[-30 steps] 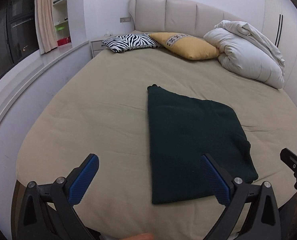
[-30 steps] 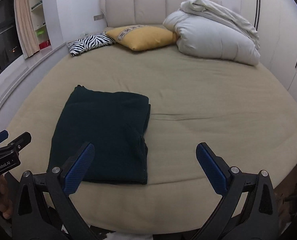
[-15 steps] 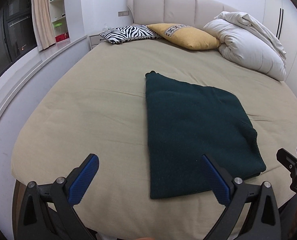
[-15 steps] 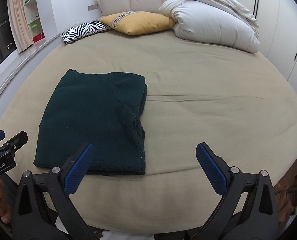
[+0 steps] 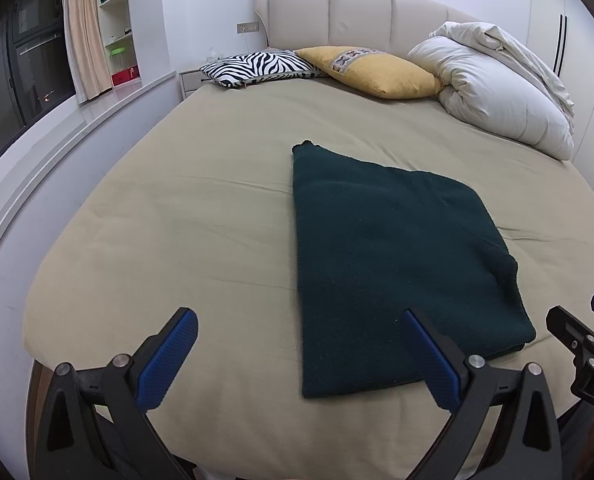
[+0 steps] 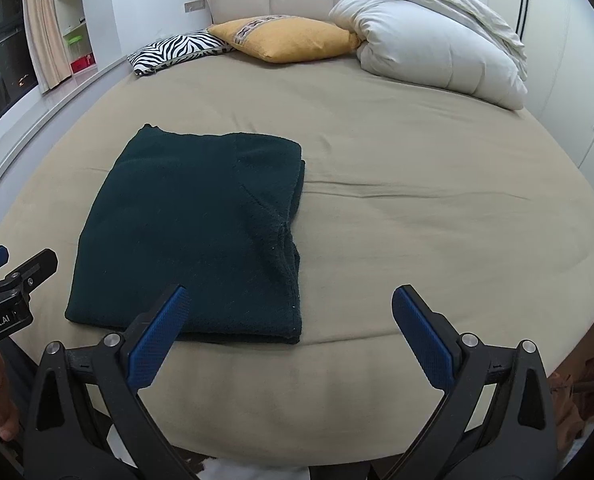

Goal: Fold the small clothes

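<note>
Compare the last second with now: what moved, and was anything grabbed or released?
Both tools advanced toward the bed; the folded dark green garment looms larger in both views. The left tool and right tool stayed open and empty. The garment kept its shape and place.

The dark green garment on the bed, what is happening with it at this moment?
A person holds a gripper in each hand at the near edge of the bed. The dark green garment lies flat and already folded. The left gripper and the right gripper are both open and hold nothing.
</note>
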{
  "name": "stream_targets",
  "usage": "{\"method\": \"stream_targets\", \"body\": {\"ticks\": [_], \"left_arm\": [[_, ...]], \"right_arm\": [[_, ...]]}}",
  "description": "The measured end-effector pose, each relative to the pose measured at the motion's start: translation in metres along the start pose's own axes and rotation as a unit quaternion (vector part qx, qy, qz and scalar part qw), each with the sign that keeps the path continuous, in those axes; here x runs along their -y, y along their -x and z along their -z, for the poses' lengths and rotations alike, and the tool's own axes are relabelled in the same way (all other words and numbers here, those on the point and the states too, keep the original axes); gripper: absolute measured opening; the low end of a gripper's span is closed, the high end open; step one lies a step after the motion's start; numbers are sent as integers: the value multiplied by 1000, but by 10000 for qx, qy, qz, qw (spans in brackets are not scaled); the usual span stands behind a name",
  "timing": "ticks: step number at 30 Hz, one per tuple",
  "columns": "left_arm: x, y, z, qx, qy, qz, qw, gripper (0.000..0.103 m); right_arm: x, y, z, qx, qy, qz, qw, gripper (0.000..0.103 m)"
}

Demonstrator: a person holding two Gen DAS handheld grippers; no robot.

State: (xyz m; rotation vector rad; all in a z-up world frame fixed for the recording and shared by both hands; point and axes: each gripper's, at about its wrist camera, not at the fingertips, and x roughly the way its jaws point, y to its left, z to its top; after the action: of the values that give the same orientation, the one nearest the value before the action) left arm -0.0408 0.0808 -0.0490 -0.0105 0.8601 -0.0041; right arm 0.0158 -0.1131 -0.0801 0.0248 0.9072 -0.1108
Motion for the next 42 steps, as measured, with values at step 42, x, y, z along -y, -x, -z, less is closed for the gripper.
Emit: {"method": "stream_targets", "body": {"ticks": [42], "left_arm": [[2,1,1,4,-25,-6,10000,103]], "right_arm": [[-3,2,1,-11,24,-21,10000,103]]}}
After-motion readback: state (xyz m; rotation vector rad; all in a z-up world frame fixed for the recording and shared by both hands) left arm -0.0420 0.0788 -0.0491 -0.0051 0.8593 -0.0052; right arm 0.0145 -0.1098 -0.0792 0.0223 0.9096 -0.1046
